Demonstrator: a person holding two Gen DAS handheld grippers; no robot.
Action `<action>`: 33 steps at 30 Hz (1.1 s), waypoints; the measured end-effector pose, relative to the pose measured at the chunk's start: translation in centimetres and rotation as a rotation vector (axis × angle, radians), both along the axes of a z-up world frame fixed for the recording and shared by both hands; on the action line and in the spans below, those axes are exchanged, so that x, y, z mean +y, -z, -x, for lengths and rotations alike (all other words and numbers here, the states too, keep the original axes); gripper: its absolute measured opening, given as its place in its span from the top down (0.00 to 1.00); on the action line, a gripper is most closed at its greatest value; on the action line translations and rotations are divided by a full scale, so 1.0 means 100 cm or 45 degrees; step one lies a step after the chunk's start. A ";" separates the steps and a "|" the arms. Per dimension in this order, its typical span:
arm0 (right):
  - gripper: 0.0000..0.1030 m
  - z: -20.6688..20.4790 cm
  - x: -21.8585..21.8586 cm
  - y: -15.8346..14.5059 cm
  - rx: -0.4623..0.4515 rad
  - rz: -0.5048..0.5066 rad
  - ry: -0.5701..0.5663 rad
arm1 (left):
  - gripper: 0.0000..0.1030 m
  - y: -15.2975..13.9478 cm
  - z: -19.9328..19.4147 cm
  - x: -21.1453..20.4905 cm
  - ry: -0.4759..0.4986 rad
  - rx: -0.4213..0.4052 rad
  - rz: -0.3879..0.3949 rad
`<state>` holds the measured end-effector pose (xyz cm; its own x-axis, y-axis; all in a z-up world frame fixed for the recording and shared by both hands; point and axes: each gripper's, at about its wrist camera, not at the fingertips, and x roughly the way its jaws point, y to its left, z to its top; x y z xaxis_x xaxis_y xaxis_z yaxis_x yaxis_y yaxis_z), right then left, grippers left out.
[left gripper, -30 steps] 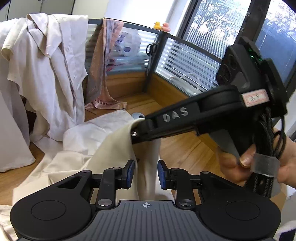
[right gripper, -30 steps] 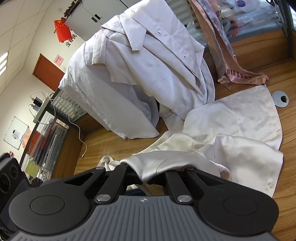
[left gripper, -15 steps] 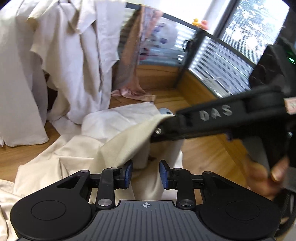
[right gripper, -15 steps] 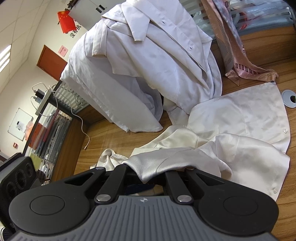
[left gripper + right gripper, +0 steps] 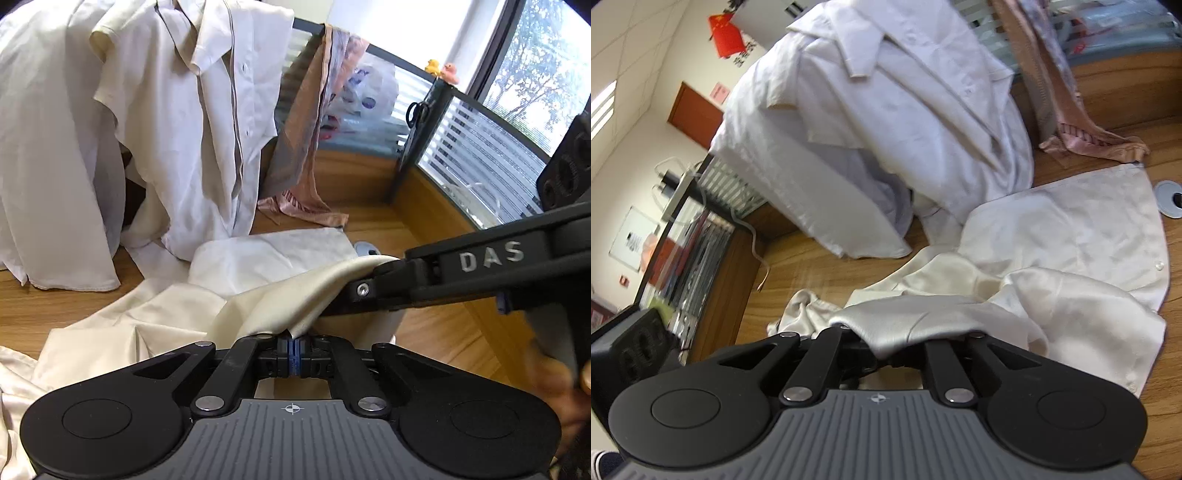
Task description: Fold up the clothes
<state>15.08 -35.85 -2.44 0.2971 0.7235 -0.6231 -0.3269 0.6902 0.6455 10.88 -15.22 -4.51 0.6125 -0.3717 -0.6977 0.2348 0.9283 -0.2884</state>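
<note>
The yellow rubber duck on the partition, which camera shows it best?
The left wrist view. There the yellow rubber duck sits on top of the partition by the window, beside a pink duck, small but clear. The right wrist view looks toward the hung white shirt and does not show the duck.

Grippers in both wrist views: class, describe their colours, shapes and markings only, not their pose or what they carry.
The left gripper is black, with two round discs, silver pivot screws, a ribbed grey plate bearing a crosshair mark, and blue pads. The right gripper is black too, with "DAS" in pale letters on its side. No sleeve shows.
</note>
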 end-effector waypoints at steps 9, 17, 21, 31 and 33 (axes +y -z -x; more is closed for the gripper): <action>0.77 -0.018 -0.019 0.038 0.068 0.075 0.096 | 0.97 -0.011 -0.005 0.037 0.123 0.135 0.429; 0.77 0.003 -0.011 0.064 0.076 0.154 -0.029 | 0.97 -0.004 -0.016 0.069 -0.014 0.246 0.661; 0.76 0.021 -0.006 0.055 0.000 0.221 -0.115 | 0.97 -0.001 -0.016 0.072 -0.039 0.268 0.640; 0.69 0.022 -0.002 0.034 -0.094 0.156 -0.160 | 0.97 0.001 -0.012 0.071 -0.024 0.300 0.614; 0.65 0.020 0.004 0.034 -0.127 0.161 -0.182 | 0.97 0.000 -0.012 0.071 -0.019 0.301 0.612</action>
<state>13.12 -35.43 -5.81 0.2622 0.6805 -0.6842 -0.4850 0.7059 0.5162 12.04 -8.17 -4.50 0.4668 -0.6756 -0.5706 0.0996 0.6813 -0.7252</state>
